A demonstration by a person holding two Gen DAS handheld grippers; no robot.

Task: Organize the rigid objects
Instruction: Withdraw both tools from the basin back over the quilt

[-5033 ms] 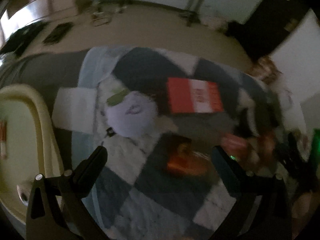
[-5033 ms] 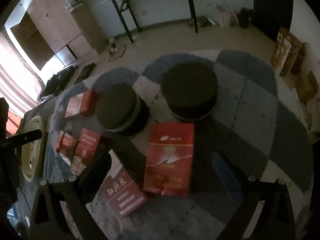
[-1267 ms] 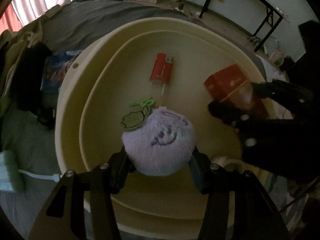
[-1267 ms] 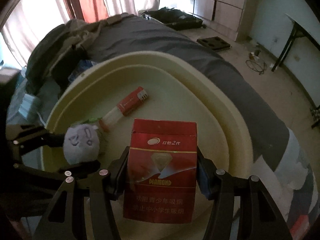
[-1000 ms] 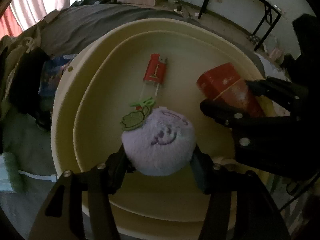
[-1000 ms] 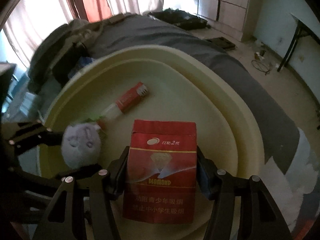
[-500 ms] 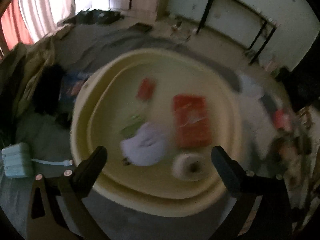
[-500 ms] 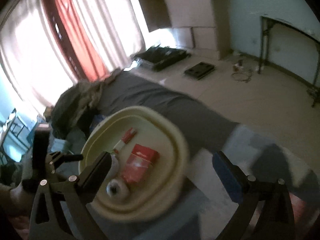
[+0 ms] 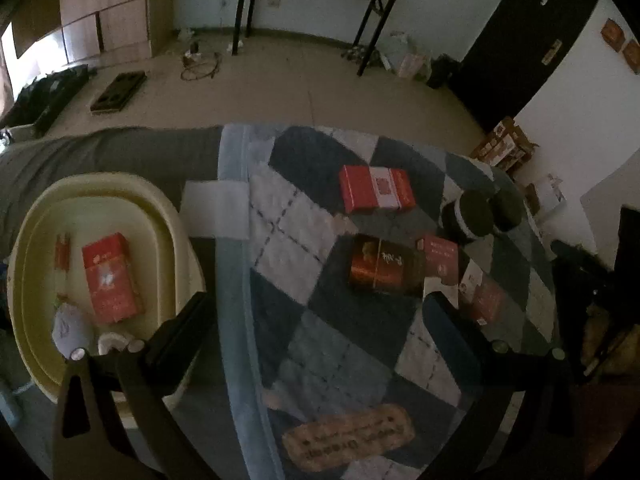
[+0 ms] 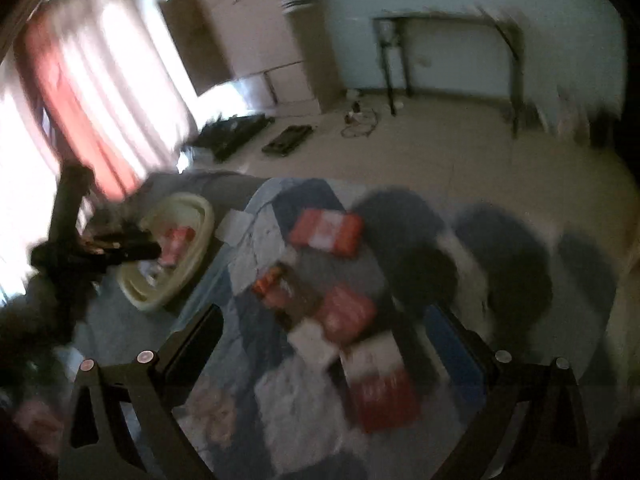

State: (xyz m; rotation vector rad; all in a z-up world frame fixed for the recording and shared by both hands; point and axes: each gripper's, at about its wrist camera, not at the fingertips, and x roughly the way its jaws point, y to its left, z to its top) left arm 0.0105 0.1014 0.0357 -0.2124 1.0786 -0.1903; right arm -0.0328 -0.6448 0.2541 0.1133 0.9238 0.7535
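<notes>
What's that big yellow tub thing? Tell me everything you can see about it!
The cream-yellow tub is an oval basin that looks like smooth plastic, with a stepped double rim. It sits upright on the grey bed cover, just left of the checked blanket. Inside lie a red carton flat on its back, a thin red lighter, a pale purple plush ball and a white roll. Neither gripper touches it.

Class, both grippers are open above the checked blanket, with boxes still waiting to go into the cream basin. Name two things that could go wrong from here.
1. The dark orange box, small red box and the box beside them overlap, so closing on one may drag its neighbours.
2. The cream basin already holds a red box, plush toy and tape roll; another box may land on them.
</notes>
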